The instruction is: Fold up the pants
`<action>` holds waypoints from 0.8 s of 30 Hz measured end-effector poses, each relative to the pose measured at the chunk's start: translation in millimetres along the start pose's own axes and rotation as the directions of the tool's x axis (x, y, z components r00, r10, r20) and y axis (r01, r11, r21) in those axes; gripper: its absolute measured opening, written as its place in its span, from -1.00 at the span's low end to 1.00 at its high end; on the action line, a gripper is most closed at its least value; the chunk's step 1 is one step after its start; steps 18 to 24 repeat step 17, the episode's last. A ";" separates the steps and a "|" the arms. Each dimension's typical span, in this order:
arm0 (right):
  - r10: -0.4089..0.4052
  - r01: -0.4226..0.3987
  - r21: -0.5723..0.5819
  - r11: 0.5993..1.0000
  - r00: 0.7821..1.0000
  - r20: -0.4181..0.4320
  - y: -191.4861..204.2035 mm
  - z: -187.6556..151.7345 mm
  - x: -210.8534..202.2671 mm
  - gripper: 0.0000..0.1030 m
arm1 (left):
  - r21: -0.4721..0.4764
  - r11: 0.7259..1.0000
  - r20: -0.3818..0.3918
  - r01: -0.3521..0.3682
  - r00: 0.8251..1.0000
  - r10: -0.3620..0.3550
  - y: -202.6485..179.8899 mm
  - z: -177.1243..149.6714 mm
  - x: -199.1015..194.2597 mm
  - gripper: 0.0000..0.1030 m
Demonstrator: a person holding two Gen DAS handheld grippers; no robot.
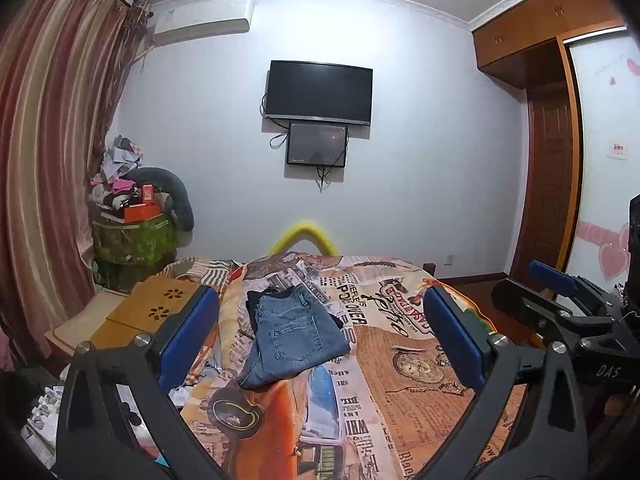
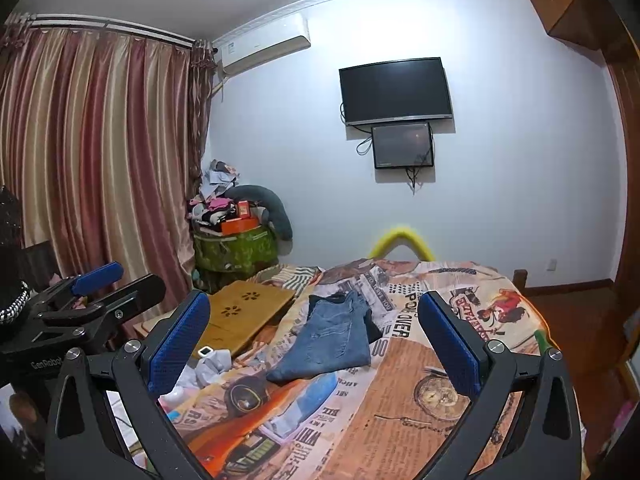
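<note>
Blue jeans point(image 1: 294, 338) lie folded into a compact bundle on the patterned bedspread point(image 1: 400, 360), back pocket up, with a dark garment edge showing beneath them. They also show in the right wrist view point(image 2: 334, 340). My left gripper point(image 1: 320, 332) is open and empty, held above the bed short of the jeans. My right gripper point(image 2: 314, 340) is open and empty, held back from the jeans too. The right gripper also shows at the right edge of the left wrist view point(image 1: 556, 296), and the left gripper at the left of the right wrist view point(image 2: 92, 292).
A wooden lap table point(image 2: 244, 312) lies at the bed's left side. A cluttered green stand point(image 2: 236, 248) is by the striped curtain point(image 2: 92, 160). A TV point(image 2: 396, 90) hangs on the far wall. A wardrobe point(image 1: 548, 120) stands at right. Loose items point(image 2: 208, 364) lie by the bed's left edge.
</note>
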State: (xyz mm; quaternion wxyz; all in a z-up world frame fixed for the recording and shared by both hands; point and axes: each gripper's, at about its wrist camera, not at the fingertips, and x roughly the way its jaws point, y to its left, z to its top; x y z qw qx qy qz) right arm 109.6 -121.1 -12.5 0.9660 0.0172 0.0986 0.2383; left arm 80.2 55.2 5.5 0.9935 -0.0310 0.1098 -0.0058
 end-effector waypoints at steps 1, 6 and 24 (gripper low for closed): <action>0.001 -0.001 0.000 1.000 1.000 0.000 0.0 0.0 0.0 1.00 | 0.001 1.000 -0.001 0.000 1.000 0.000 0.2 -0.4 -0.6 1.00; 0.000 0.000 0.001 1.000 1.000 -0.001 0.1 0.0 0.0 1.00 | 0.012 1.000 -0.008 0.000 1.000 0.000 -1.8 0.0 0.8 1.00; 0.002 -0.002 0.007 1.000 1.000 -0.011 5.1 -1.1 0.5 1.00 | 0.001 1.000 -0.023 0.005 1.000 -0.005 -1.2 -0.6 6.4 1.00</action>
